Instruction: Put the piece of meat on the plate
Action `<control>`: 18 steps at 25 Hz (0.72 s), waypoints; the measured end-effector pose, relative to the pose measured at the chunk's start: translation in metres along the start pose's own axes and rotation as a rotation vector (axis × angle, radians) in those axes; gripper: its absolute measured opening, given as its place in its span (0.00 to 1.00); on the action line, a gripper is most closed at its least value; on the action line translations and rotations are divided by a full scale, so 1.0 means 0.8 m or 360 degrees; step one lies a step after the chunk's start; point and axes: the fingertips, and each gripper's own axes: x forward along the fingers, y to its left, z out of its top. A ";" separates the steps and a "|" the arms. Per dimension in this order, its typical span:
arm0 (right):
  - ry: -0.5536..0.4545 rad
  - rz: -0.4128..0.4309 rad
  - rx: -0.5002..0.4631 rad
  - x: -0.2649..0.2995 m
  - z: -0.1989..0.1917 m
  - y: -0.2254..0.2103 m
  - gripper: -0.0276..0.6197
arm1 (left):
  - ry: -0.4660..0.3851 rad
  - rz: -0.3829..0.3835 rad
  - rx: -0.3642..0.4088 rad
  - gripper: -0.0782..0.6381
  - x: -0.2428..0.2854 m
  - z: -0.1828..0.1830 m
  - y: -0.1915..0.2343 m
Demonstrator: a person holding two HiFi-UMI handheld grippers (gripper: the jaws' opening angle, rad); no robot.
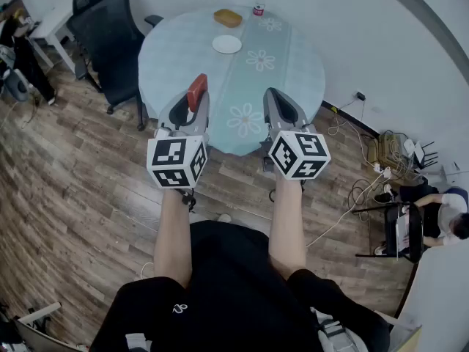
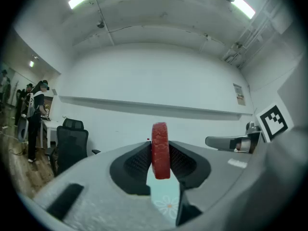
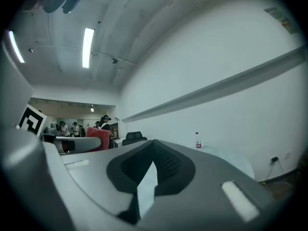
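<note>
Wood floor [image 1: 73, 196] all round, with a cable tangle [image 1: 366, 174] off to the right by the wall. The round surface [image 1: 300, 72] sits ahead and carries a pale floral runner [image 1: 256, 61] down its middle. A black office chair [image 1: 110, 28] stands at its left edge.

Left claw [image 1: 196, 88] [image 2: 160, 146] is held level over the near-left part of the surface, clenched on the piece of meat [image 1: 196, 92] [image 2: 160, 153]. The red slab stands on edge between the pads and sticks out above and below them.

Right claw [image 1: 272, 94] [image 3: 154, 150] is level beside it, over the near edge of the surface. Its jaws are together with nothing between them.

The white plate [image 1: 227, 44] is bare on the far side of the surface, well apart from the meat. A tan item [image 1: 228, 17] lies just beyond the plate. A small bottle [image 1: 259, 3] with a red cap stands at the far edge.
</note>
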 end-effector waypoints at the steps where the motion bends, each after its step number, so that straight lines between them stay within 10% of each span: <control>1: 0.0004 -0.0003 -0.0008 -0.003 -0.002 -0.003 0.05 | 0.0000 0.0001 -0.0002 0.24 0.000 -0.002 -0.003; 18: -0.0071 -0.0041 0.0169 -0.018 -0.005 -0.073 0.05 | -0.0010 0.0047 -0.0046 0.24 0.018 -0.017 -0.039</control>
